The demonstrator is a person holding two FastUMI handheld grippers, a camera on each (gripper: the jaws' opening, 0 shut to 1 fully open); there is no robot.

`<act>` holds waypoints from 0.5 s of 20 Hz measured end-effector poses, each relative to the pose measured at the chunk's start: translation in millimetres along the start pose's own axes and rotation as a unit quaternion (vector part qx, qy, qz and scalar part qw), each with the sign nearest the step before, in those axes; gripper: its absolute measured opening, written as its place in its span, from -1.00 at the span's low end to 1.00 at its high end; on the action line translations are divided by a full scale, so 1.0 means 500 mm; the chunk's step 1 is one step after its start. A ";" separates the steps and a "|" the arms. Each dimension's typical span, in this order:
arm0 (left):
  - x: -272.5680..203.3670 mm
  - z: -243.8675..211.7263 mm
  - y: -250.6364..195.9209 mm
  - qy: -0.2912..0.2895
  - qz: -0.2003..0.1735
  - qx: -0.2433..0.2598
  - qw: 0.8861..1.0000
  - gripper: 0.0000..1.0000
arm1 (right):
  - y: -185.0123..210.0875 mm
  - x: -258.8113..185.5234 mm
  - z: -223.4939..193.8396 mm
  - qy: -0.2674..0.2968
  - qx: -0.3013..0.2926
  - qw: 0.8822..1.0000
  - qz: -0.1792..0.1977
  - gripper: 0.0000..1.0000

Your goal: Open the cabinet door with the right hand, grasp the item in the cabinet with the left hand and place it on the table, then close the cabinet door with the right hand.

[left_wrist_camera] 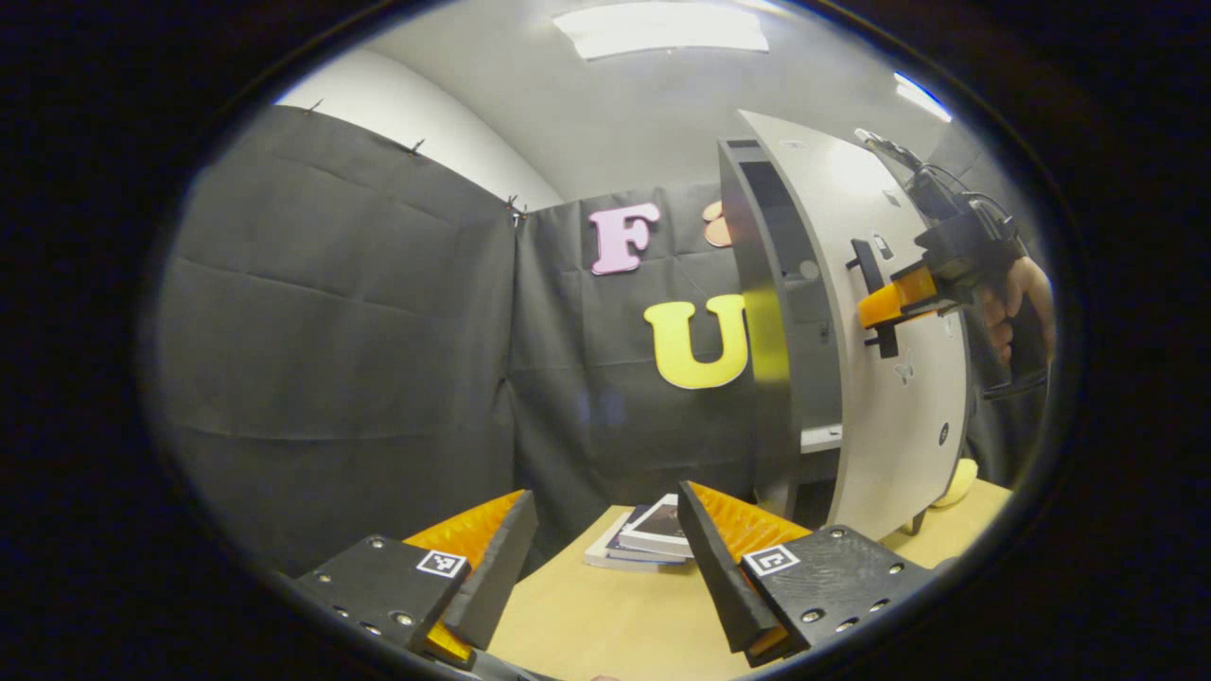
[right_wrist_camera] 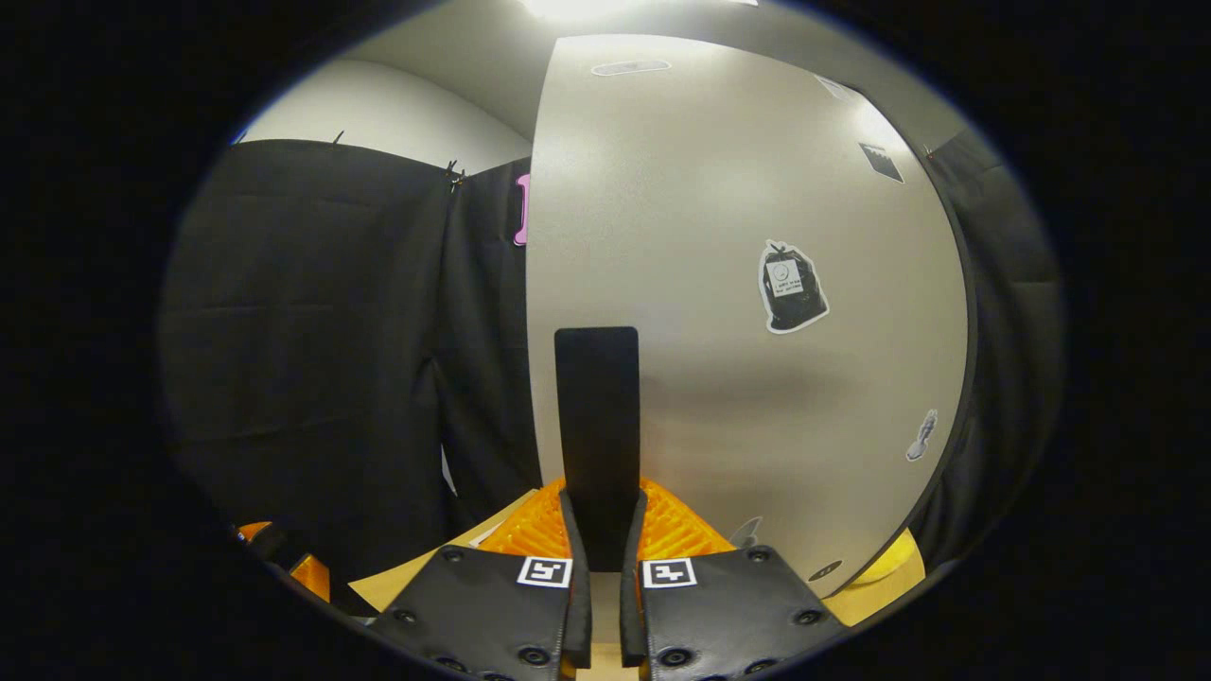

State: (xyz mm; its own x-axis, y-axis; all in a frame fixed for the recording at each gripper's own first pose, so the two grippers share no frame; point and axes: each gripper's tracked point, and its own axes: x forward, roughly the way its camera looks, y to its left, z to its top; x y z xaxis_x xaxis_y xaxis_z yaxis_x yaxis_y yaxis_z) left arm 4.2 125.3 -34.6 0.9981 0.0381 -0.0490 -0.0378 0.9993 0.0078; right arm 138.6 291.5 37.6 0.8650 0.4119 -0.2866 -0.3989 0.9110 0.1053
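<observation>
**Right gripper clamped, left one hanging open**

From my seat, the right gripper (right_wrist_camera: 605, 530) has both fingers (right_wrist_camera: 539, 530) squeezed in tight on the door handle (right_wrist_camera: 596, 426), which stands straight up between them with barely any gap either side. In the left gripper view I can see that same gripper farther off, up and to the right, held level with its fingers pointing left, and a hand (left_wrist_camera: 1017, 303) wrapped around its grip.

The left gripper (left_wrist_camera: 605, 558) sits low with its jaws spread wide, nothing between them. Its fingers (left_wrist_camera: 492, 549) splay outward and point forward, tilted up a touch.
</observation>
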 end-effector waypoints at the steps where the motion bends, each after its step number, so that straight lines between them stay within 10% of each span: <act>1: 0.003 0.005 -0.017 -0.001 -0.007 -0.002 1.000 0.80 | -0.001 -0.007 -0.001 0.003 -0.001 1.000 0.004 -0.74; 10: 0.026 0.045 -0.147 -0.015 -0.061 -0.005 0.998 0.80 | -0.007 -0.089 0.003 0.003 0.000 0.999 0.053 -0.75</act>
State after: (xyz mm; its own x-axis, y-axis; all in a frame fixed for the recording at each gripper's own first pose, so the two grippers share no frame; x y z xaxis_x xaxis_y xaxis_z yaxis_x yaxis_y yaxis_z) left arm 20.9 52.2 -13.2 0.9963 -0.0842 -0.0193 0.0841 0.9964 -0.0055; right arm 101.9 269.9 51.4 0.8161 0.5055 -0.2800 -0.4881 0.8624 0.1343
